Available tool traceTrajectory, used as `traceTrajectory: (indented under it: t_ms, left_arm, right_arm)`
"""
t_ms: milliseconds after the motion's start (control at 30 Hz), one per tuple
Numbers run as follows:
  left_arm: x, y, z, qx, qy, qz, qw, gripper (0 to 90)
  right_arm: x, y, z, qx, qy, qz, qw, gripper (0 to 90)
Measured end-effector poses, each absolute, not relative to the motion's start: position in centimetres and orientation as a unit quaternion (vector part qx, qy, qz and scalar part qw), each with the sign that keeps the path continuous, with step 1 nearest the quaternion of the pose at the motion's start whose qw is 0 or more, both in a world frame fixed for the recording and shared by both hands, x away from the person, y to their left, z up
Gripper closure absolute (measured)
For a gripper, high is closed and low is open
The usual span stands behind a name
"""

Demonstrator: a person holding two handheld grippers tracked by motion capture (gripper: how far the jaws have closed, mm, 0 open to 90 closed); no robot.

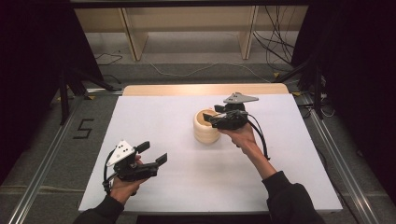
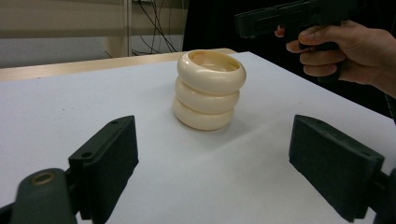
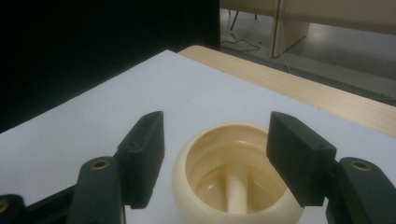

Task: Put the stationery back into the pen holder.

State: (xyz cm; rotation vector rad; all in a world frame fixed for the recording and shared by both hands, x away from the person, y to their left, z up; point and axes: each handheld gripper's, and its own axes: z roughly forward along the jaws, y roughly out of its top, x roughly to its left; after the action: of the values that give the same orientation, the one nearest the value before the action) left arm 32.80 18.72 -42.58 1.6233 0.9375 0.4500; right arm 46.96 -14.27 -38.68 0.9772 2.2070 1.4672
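A stack of three cream rings (image 1: 206, 127) stands on the white table (image 1: 159, 121), right of centre. It also appears in the left gripper view (image 2: 208, 90). From above, the top ring (image 3: 233, 177) has a short cream peg (image 3: 236, 188) rising inside it. My right gripper (image 1: 208, 113) hovers just over the stack's top, open, its jaws spread wider than the ring and not touching it; that gripper midpoint also shows here (image 3: 217, 161). My left gripper (image 1: 153, 153) is open near the table's front left, aimed at the stack from a distance, empty (image 2: 212, 163).
A bare wooden strip (image 1: 205, 89) runs along the table's far edge. Beyond it are wooden furniture legs (image 1: 133, 35) and loose cables (image 1: 196, 70) on the floor. A metal rail (image 1: 42, 158) runs along the left side, near a taped number 5 (image 1: 83, 129).
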Motion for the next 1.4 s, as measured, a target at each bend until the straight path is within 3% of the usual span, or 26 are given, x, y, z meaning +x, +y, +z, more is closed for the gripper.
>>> traceTrajectory:
  t_ms: [633,1400]
  left_arm:
    - [32.8,18.6,-42.6,0.695,0.396,0.19,0.568,14.8]
    - [32.8,18.5,-42.7,0.699,0.393,0.186,0.567,14.8]
  right_arm:
    - [43.4,-15.7,-37.9,0.327,0.777,0.515,0.155,30.2]
    - [39.7,-17.9,-39.5,0.324,0.778,0.521,0.137,28.1]
